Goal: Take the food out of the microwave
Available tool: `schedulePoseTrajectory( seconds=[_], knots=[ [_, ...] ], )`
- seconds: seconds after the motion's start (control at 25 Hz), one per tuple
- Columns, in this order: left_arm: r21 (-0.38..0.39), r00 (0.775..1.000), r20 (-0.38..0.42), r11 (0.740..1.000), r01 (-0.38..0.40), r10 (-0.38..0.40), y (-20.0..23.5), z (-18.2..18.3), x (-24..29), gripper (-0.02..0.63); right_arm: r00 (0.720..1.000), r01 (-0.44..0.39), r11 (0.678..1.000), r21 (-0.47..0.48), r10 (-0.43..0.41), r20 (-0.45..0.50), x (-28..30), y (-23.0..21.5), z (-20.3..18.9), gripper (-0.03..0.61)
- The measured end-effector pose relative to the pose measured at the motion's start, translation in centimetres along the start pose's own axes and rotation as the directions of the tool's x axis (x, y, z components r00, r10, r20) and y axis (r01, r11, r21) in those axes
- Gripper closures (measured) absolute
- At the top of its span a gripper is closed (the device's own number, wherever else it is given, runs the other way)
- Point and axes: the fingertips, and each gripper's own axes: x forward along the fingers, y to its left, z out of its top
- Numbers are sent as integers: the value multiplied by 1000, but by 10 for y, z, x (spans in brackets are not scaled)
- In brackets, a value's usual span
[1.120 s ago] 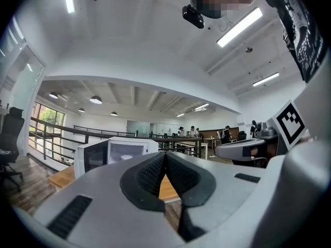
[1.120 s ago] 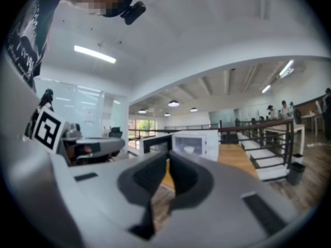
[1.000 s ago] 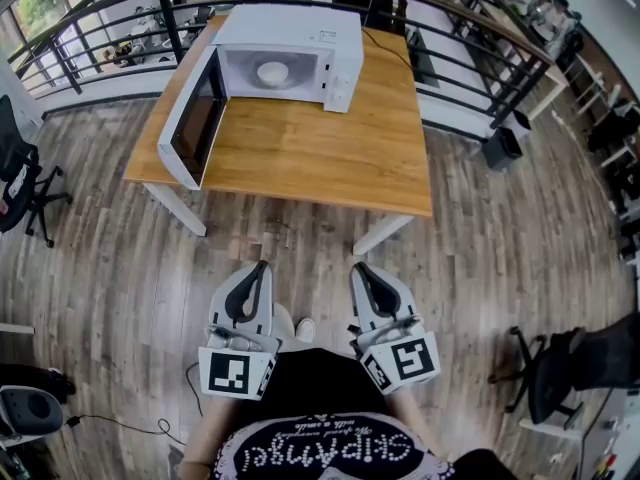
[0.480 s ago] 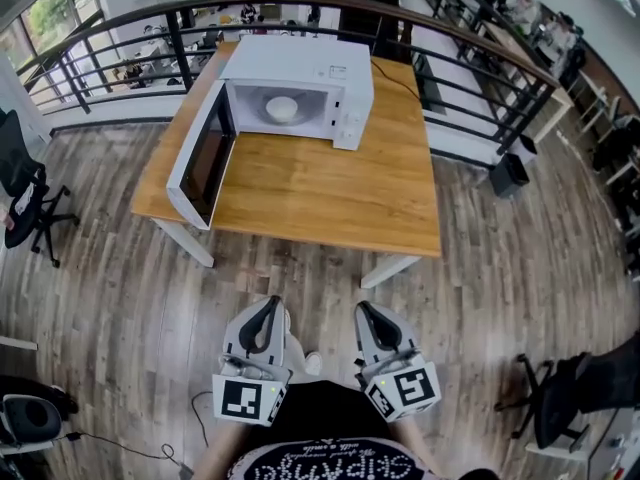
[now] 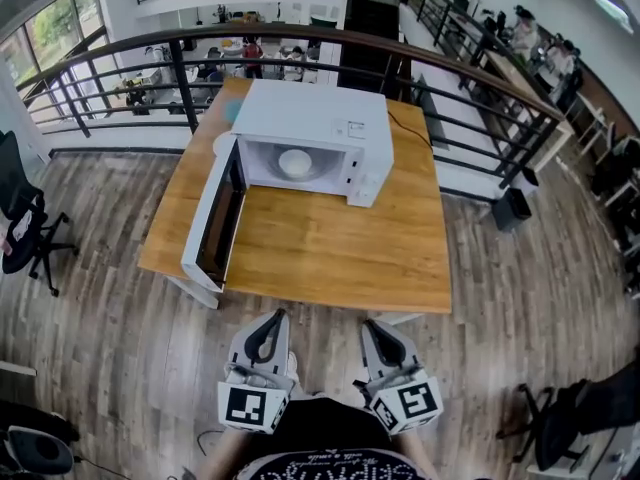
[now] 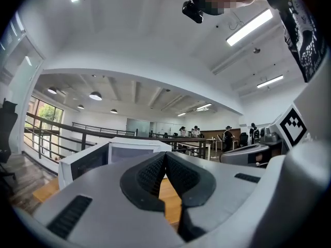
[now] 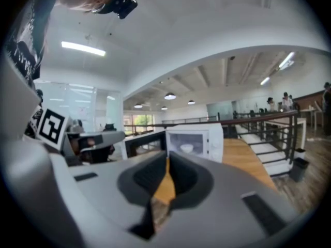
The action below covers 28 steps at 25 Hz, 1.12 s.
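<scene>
Wooden desk (image 5: 330, 258) carries the microwave (image 5: 320, 118), door (image 5: 218, 223) wide to expose its bowl (image 5: 295, 161), while left tool (image 5: 272, 320) and right tool (image 5: 377, 328) hang short, pinched together, empty.

The table (image 5: 330, 258) stands at 12 o'clock, with a railing (image 5: 180, 78) behind it. The microwave (image 5: 315, 118) sits on the table's far half. Its open door (image 5: 215, 223) juts toward 7 o'clock, and a bowl (image 5: 295, 162) lies inside. At 6 o'clock, short of the table's near edge, the left gripper (image 5: 276, 318) and right gripper (image 5: 374, 326) hang side by side. An office chair (image 5: 20, 233) stands on the floor at 9 o'clock.
</scene>
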Motion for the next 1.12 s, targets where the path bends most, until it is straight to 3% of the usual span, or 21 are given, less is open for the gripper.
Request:
schedulePoseTrajectory(
  seconds=[0.6,1.12],
  knots=[
    [-17,998,-41,999,45,-45,78,-4,38,581,999,-9,1000,3,10,-39,95,33,4,540],
    [-44,996,-77,998,41,-44,91,-18,48,581,996,10,1000,13,-9,-83,114,24,-5,540]
  ],
)
